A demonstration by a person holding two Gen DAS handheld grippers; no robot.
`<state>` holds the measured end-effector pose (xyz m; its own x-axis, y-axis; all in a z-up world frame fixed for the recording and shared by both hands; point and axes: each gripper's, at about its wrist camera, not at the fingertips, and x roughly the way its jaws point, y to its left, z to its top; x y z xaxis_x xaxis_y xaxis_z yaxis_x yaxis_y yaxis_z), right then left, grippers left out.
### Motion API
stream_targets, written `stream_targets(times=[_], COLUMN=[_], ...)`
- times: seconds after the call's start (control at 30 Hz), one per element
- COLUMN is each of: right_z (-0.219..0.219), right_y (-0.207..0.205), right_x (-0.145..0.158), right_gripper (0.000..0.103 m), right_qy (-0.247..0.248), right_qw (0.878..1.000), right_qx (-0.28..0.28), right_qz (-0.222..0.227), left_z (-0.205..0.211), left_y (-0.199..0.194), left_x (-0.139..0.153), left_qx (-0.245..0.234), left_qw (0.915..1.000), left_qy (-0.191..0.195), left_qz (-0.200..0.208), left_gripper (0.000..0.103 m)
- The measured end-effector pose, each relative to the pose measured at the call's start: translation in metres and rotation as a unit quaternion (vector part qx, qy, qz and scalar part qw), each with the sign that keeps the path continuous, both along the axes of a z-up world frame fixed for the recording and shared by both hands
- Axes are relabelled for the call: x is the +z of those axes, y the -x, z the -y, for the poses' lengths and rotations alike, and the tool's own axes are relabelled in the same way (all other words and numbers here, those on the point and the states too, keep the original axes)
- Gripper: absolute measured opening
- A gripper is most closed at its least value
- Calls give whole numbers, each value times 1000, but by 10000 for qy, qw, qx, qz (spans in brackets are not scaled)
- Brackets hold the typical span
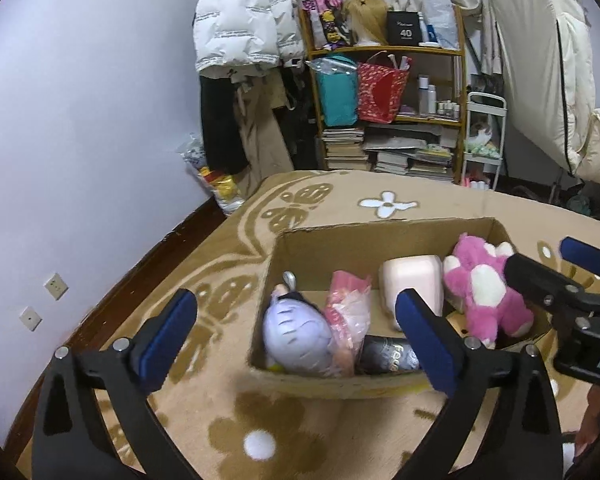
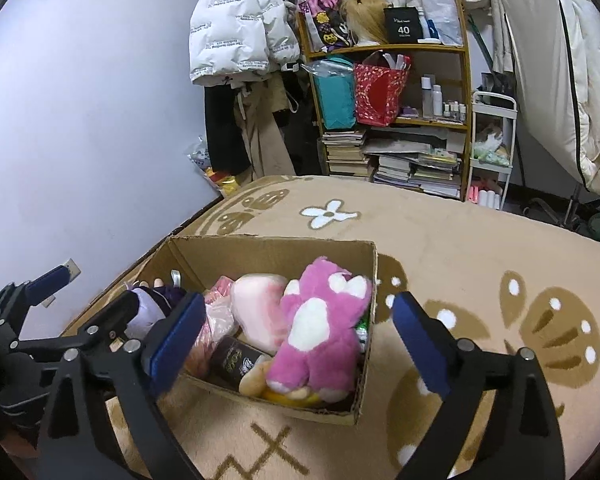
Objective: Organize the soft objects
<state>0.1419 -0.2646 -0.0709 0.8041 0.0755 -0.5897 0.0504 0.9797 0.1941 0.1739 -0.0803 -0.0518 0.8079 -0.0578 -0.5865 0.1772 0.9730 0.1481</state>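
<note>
Nearest to me, the left gripper [image 1: 296, 328] has its blue-padded fingers [image 1: 168, 330] spread wide with nothing between them but carpet and the near left corner of the box. The right gripper [image 2: 296, 340] stands the same way, fingers far apart and empty, framing the box's near right part.

Just beyond both sets of fingertips sits the open cardboard box [image 1: 340, 236] on the tan flowered carpet [image 1: 440, 204]. It is already well filled. Ahead of the left fingers lies a pale lilac plush doll [image 1: 296, 336], beside it a crinkly pink packet [image 1: 348, 308], then a dark cylindrical item [image 1: 388, 356] low at the front wall. Further in rests a pale pink cushion [image 1: 414, 280], and toward the right fingers the pink and white plush bear [image 2: 320, 324] lies on top.

I would judge these toys light and squashy; the bear should give under the pads, so a firm pinch across its thick belly ought to hold better than a limb. The packet looks slippery.

Far behind, a cluttered wooden shelf [image 1: 392, 52] and a hanging white puffer jacket [image 1: 240, 20] line the wall.
</note>
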Motion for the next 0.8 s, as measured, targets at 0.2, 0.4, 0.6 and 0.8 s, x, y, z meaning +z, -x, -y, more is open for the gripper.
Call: stream_targets(times=[0.2,0.4,0.6,0.8], right_z=[0,-3,-9,-17], right_y=[17,42,72,103], right_x=[16,43,67,83], right_gripper=[103,103,103,103], right_qy=[43,131,258,450], right_qw=[9999,9994,9982,9963], right_qx=[-45,-29,-62,-40], right_qz=[82,310,530,736], left_z=[-18,-35,-49,-62], left_y=[14,39,73,100], left_x=[11,36,60,76], left_qx=[190,286,273,294], left_qw=[9998,9994,9993,9988], left_qy=[82,166,93,2], left_qz=[-72,36,233,392], left_gripper=[100,100,103,103])
